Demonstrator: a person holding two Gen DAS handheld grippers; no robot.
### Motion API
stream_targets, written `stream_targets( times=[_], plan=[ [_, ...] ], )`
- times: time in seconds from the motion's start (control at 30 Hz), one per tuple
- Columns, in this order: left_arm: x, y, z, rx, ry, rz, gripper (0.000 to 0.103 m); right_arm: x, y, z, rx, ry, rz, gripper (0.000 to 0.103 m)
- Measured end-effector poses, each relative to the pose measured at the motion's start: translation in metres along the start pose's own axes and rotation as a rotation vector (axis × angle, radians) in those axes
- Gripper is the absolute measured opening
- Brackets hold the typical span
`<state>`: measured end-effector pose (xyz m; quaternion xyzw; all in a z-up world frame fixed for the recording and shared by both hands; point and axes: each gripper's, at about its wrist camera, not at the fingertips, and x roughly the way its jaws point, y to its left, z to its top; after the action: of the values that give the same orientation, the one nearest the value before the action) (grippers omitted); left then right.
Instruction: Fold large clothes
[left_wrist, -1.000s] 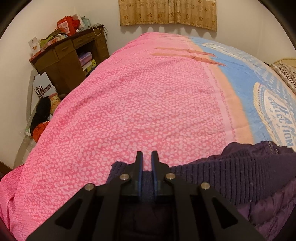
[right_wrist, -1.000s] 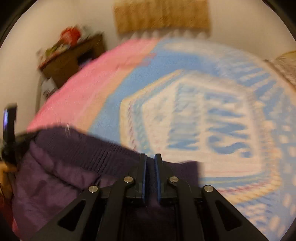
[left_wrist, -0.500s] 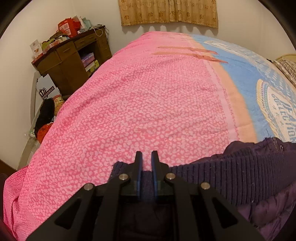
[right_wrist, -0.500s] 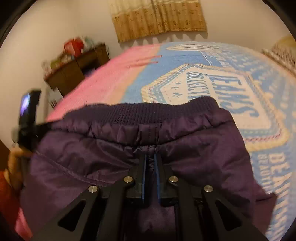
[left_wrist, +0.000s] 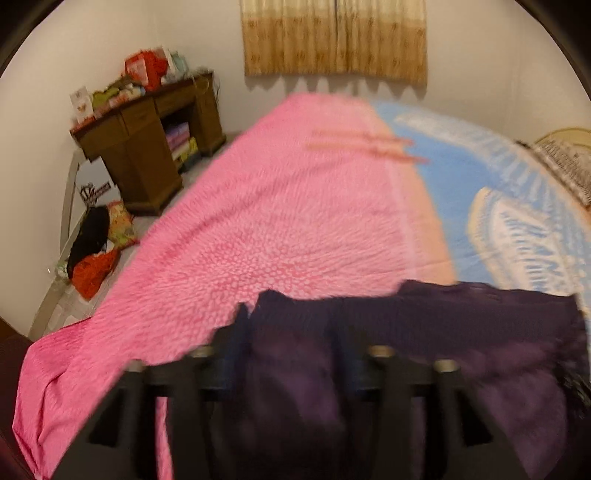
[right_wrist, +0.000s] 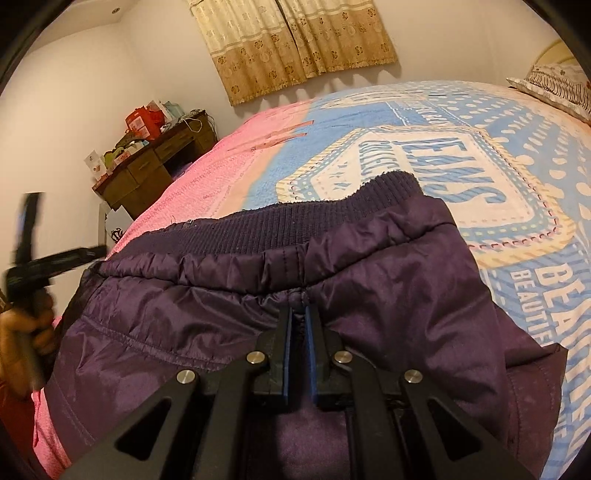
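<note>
A dark purple padded jacket (right_wrist: 369, 280) with a ribbed knit hem (right_wrist: 295, 225) lies folded on the bed. My right gripper (right_wrist: 298, 310) is shut, pinching a fold of its shiny fabric just below the hem. In the blurred left wrist view my left gripper (left_wrist: 291, 325) hangs over the jacket (left_wrist: 461, 332) with its jaws opening. The cloth shows between the fingers but the pads do not press on it. In the right wrist view a hand holds that left gripper (right_wrist: 62, 229) up at the jacket's left edge, apart from the cloth.
The bed carries a pink patterned sheet (left_wrist: 277, 206) on the left and a blue printed cover (right_wrist: 480, 155) on the right. A cluttered brown desk (left_wrist: 147, 147) stands against the far wall, with bags (left_wrist: 96, 251) on the floor. A pillow (right_wrist: 554, 85) lies far right.
My left gripper let go of the ribbed hem, spread its fingers and lifted back. My right gripper brought the jacket down onto the bed and now holds steady.
</note>
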<state>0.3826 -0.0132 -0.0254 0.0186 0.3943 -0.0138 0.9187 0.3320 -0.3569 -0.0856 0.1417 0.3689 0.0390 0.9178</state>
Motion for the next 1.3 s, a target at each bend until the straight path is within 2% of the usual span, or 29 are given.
stream_targets(
  times=[0.13,0.2,0.27,0.3,0.33,0.37,0.43,0.5,0.6,0.9,0.97,1.0,1.07,1.17,1.2,1.23,1.3],
  plan=[
    [-0.056,-0.028,-0.029,0.034,-0.062,-0.135,0.061,0.0,0.006,0.0,-0.025,-0.005,-0.041,0.005],
    [-0.064,-0.049,-0.048,0.054,-0.062,-0.188,0.065,-0.003,0.02,-0.002,-0.075,-0.005,-0.132,0.005],
    [-0.058,-0.063,-0.065,0.065,-0.05,-0.188,0.065,-0.014,0.046,-0.003,-0.161,-0.001,-0.302,0.009],
    [-0.05,-0.067,-0.071,0.058,-0.026,-0.193,0.065,-0.022,0.054,-0.005,-0.183,-0.026,-0.337,0.009],
    [-0.037,-0.069,-0.08,0.039,0.013,-0.202,0.065,-0.036,0.062,-0.009,-0.192,-0.066,-0.324,0.009],
    [-0.033,-0.07,-0.087,0.027,0.019,-0.195,0.065,-0.046,0.066,-0.014,-0.19,-0.08,-0.303,0.009],
    [-0.033,-0.075,-0.098,0.035,-0.031,-0.173,0.065,-0.053,0.061,-0.022,-0.178,-0.064,-0.327,0.009],
    [-0.038,-0.085,-0.106,0.088,-0.075,-0.136,0.066,-0.051,0.042,-0.033,-0.136,-0.05,-0.323,0.009],
    [-0.035,-0.097,-0.114,0.157,-0.129,-0.096,0.067,-0.05,0.012,-0.052,-0.066,-0.124,-0.246,0.009],
    [-0.032,-0.096,-0.114,0.169,-0.115,-0.073,0.068,-0.049,0.015,-0.052,-0.064,-0.112,-0.261,0.009],
    [-0.032,-0.096,-0.114,0.164,-0.117,-0.078,0.068,-0.058,0.021,-0.045,-0.044,-0.074,-0.288,0.009],
    [-0.032,-0.095,-0.114,0.158,-0.119,-0.086,0.068,-0.069,0.026,-0.044,-0.018,-0.093,-0.292,0.01],
    [-0.04,-0.087,-0.115,0.131,-0.117,-0.133,0.067,-0.097,0.041,-0.049,0.033,-0.161,-0.205,0.01],
    [-0.071,-0.068,-0.121,0.088,-0.132,-0.22,0.068,-0.109,0.071,-0.058,-0.028,-0.162,-0.146,0.01],
    [-0.087,-0.058,-0.127,0.07,-0.151,-0.24,0.071,-0.11,0.083,-0.063,-0.057,-0.161,-0.121,0.01],
    [-0.098,-0.05,-0.131,0.052,-0.165,-0.245,0.08,-0.108,0.095,-0.068,-0.086,-0.152,-0.087,0.01],
    [-0.121,-0.02,-0.143,-0.016,-0.21,-0.226,0.09,-0.096,0.115,-0.076,-0.137,-0.122,-0.06,0.01]
  ],
)
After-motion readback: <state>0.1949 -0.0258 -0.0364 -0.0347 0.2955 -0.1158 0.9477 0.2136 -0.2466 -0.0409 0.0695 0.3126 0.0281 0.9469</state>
